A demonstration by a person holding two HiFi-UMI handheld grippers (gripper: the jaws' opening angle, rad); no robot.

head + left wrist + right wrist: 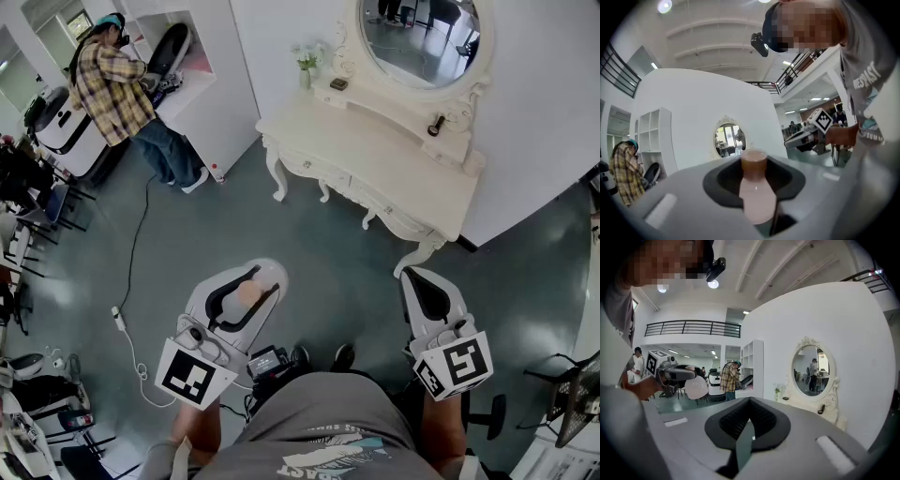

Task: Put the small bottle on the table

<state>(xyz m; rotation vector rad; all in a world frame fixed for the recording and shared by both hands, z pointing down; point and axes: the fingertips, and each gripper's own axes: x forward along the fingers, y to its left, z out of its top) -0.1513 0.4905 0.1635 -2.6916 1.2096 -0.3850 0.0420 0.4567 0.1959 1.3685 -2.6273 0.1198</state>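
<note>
Head view: had the small pale-pink, brown-capped bottle clamped in the left gripper, the right gripper closed on nothing, the ornate white dressing table well ahead, unreached.
</note>
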